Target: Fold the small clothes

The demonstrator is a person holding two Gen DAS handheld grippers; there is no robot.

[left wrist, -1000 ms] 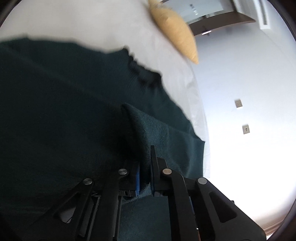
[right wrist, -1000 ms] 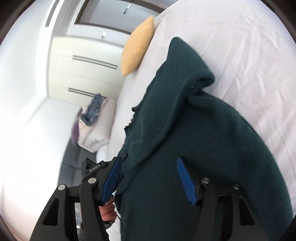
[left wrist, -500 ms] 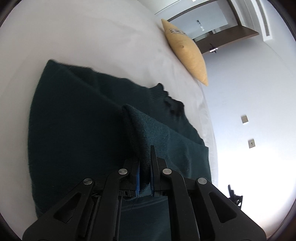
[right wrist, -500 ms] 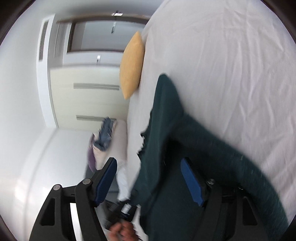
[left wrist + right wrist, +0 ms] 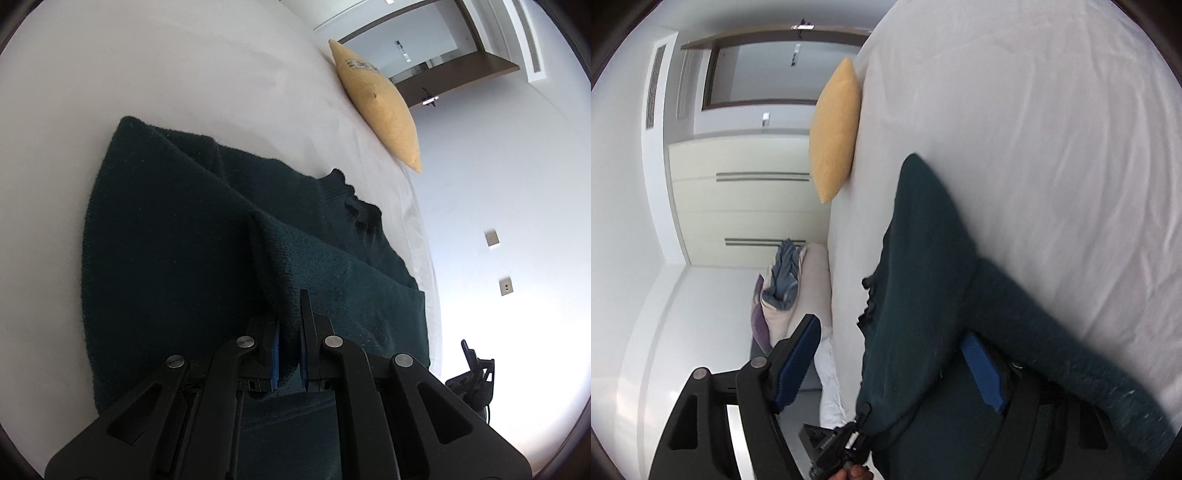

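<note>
A dark green knit sweater (image 5: 177,258) lies on a white bed (image 5: 184,66), partly folded over itself. My left gripper (image 5: 290,332) is shut on a raised fold of the sweater near its lower edge. In the right wrist view the sweater (image 5: 923,280) drapes across the bed (image 5: 1052,147), and its cloth lies between and over the fingers of my right gripper (image 5: 892,362), which stands wide open. The right blue pad (image 5: 982,373) is partly covered by the cloth.
A yellow cushion (image 5: 380,107) leans at the bed's far edge; it also shows in the right wrist view (image 5: 836,133). A pile of pale and blue clothes (image 5: 783,284) sits beside the bed. White cupboards (image 5: 738,199) stand behind.
My left gripper has drawn back with the fold, so more bed shows. My right gripper has swung away and lower; the sweater now hangs over its right finger.
</note>
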